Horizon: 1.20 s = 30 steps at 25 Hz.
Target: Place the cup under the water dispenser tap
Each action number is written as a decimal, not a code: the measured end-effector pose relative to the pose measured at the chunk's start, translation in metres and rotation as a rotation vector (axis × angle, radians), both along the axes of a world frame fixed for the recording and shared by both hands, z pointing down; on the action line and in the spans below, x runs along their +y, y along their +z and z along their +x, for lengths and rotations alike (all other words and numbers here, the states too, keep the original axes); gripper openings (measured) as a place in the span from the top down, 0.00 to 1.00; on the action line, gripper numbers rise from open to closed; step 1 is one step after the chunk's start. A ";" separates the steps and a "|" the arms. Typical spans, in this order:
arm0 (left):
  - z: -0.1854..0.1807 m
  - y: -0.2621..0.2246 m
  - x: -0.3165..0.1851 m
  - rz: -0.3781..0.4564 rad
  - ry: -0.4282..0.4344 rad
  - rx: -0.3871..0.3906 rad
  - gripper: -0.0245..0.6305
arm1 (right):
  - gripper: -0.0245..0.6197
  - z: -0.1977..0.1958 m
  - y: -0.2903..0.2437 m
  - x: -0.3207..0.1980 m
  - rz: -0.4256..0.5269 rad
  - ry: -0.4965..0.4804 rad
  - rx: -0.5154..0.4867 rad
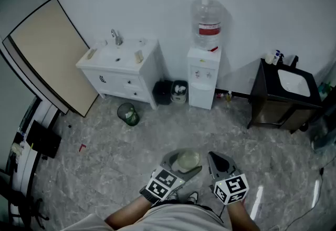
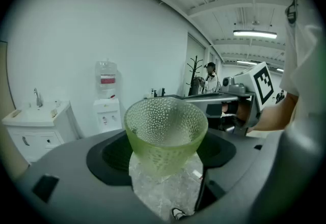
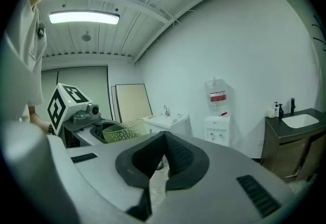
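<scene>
While the left gripper (image 2: 164,167) squeezes the cup (image 2: 165,129) close to the person and the right gripper (image 3: 162,152) is closed on nothing, the carrying step seems in hand, and next the cup must go far across to the dispenser (image 1: 204,80), under its tap (image 1: 198,73).

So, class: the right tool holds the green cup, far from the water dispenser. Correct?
Not quite: the left tool holds the green cup, far from the water dispenser, as the left gripper view shows; the right tool is shut, empty.
</scene>
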<state>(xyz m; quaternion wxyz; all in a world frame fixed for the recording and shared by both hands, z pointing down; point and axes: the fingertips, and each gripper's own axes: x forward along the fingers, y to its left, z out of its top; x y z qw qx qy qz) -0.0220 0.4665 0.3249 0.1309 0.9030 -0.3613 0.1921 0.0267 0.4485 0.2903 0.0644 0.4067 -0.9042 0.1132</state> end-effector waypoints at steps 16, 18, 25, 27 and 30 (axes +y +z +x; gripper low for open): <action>0.024 0.008 -0.013 -0.003 -0.026 -0.010 0.38 | 0.94 0.020 0.002 -0.011 -0.005 -0.050 -0.084; 0.022 0.011 -0.018 -0.005 -0.034 -0.015 0.38 | 0.94 0.020 0.001 -0.016 0.000 -0.048 -0.094; 0.009 0.017 -0.064 -0.009 -0.049 -0.010 0.38 | 0.94 0.010 0.001 -0.053 0.004 -0.042 -0.095; 0.003 0.025 -0.084 -0.007 -0.046 -0.010 0.38 | 0.94 0.006 0.005 -0.070 0.001 -0.032 -0.094; -0.003 0.031 -0.125 0.004 -0.025 -0.013 0.38 | 0.94 -0.003 0.009 -0.109 0.006 -0.026 -0.084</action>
